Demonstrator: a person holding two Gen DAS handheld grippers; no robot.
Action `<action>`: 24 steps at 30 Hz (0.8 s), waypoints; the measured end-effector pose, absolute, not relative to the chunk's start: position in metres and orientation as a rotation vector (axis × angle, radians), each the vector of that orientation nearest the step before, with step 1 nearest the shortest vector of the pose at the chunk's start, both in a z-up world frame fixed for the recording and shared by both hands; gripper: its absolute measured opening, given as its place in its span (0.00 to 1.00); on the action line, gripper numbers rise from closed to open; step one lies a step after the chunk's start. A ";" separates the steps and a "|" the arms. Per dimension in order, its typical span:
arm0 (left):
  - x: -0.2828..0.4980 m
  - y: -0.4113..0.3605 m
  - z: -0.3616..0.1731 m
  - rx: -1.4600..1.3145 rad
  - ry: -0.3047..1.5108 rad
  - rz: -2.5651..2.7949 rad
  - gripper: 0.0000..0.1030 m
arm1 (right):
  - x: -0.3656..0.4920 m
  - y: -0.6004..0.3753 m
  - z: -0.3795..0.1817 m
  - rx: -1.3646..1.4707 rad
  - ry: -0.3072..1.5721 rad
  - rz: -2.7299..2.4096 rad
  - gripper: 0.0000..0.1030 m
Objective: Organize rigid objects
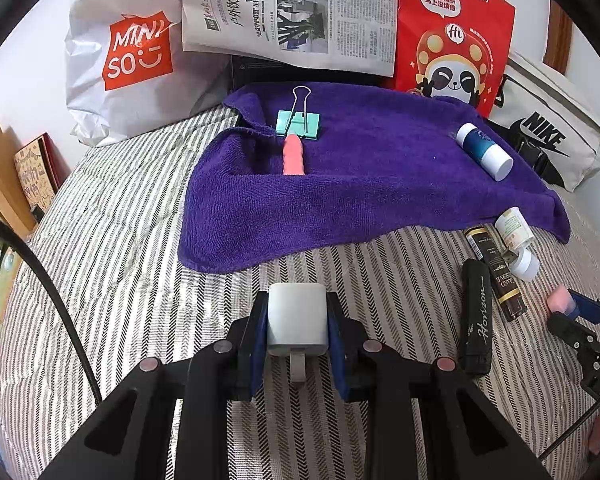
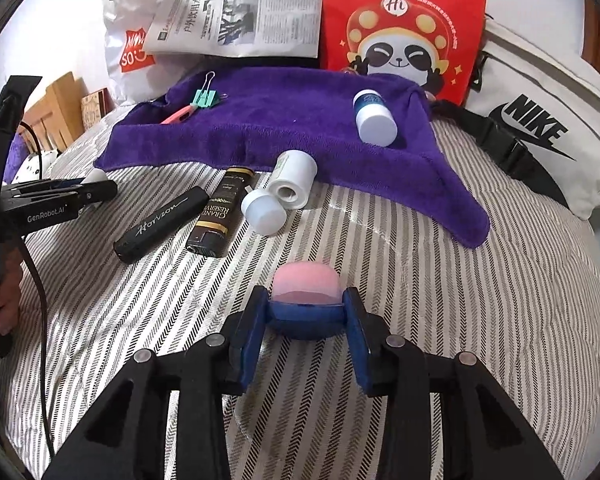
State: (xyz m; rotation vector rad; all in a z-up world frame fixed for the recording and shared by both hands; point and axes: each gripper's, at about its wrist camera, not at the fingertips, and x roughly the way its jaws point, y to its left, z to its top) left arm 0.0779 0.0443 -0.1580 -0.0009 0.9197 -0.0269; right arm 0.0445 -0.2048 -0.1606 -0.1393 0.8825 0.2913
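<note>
White block (image 1: 297, 320) clamped between left tool (image 1: 298, 334) pads.

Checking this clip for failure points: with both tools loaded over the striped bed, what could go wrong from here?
1. The right tool grips the round pink-and-blue item only by its blue base; it could roll out.
2. The open white bottle and its loose cap lie at the purple towel edge; a nudge may roll them away.
3. The left tool holds the white charger; setting it on the soft bedding may tip it.
</note>
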 end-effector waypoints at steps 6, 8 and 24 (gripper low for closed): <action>0.078 0.044 -0.158 -0.001 0.920 -0.027 0.25 | 0.046 -0.203 -0.160 -0.144 0.881 0.289 0.38; 0.078 0.044 -0.158 0.000 0.920 -0.027 0.25 | 0.046 -0.203 -0.160 -0.145 0.882 0.290 0.38; 0.078 0.044 -0.158 -0.002 0.921 -0.027 0.25 | 0.045 -0.203 -0.160 -0.151 0.879 0.289 0.37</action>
